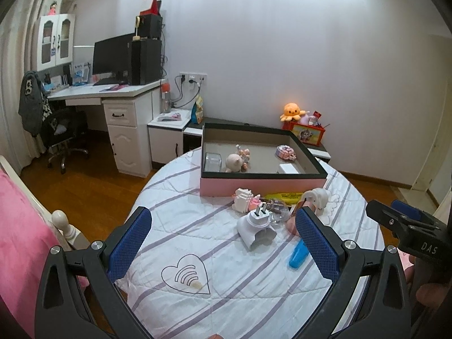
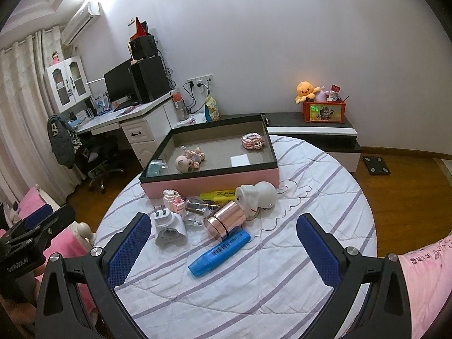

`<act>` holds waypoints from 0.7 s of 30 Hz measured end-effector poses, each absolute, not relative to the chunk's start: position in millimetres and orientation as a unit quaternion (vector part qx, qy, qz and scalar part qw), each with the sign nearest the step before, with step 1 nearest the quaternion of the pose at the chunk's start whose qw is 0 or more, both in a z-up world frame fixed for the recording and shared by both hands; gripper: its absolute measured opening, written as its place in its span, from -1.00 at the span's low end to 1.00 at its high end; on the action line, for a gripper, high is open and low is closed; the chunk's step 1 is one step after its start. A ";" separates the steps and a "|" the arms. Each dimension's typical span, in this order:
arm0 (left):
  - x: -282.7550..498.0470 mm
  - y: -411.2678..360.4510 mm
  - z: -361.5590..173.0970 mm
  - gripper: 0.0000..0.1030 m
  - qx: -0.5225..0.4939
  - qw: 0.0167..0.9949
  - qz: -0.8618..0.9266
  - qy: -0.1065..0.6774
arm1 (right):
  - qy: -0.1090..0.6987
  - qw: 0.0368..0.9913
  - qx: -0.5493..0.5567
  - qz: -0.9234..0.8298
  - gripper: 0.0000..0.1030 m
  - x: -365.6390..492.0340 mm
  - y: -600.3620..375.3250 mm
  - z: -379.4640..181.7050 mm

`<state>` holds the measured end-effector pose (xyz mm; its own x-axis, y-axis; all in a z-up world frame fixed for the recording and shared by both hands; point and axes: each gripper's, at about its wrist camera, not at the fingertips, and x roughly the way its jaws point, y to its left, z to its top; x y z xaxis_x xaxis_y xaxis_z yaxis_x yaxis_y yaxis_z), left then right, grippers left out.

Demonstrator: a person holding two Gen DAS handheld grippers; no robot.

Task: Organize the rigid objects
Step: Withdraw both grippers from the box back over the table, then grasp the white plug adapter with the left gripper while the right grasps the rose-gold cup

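Right wrist view: my right gripper (image 2: 223, 243) hangs over the bed, jaws spread wide, nothing between them. My left gripper (image 1: 223, 240) likewise, jaws spread and bare.

Loose items in frame centre, just below the pink tray (image 2: 214, 182):
- one white plug adapter (image 2: 168, 227), hard plastic, light; take it across the body, clear of the prongs.
- one rose-gold cylinder (image 2: 226, 220), polished and likely slippery, liable to roll; grip across the flat ends or mid-barrel.
- one blue marker (image 2: 219, 250) and one yellow marker (image 2: 219, 195), stiff, light; pinch mid-length.
- one white figurine (image 2: 257, 197), rounded, possibly brittle.
- one block-built toy (image 2: 173, 199), may shed pieces.
- one clear plastic piece (image 2: 195, 212), hard to read.

Inside the tray: four things, namely one doll (image 2: 189, 159), one pink block model (image 2: 253, 141), one white card (image 2: 240, 160), one clear box (image 2: 156, 167).
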<state>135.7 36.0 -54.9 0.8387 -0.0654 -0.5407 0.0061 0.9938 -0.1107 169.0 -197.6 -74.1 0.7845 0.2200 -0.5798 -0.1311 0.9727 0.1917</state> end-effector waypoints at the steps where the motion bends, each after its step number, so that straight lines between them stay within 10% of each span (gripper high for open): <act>1: 136.9 35.5 -57.1 1.00 -0.052 0.957 -0.019 0.286 | 0.320 0.941 0.070 0.090 1.00 170.8 -197.4 -76.6; 21: 208.9 -2.2 -134.8 1.00 -0.044 0.919 -0.051 0.388 | 0.417 0.901 0.070 0.094 1.00 233.3 -192.9 -150.8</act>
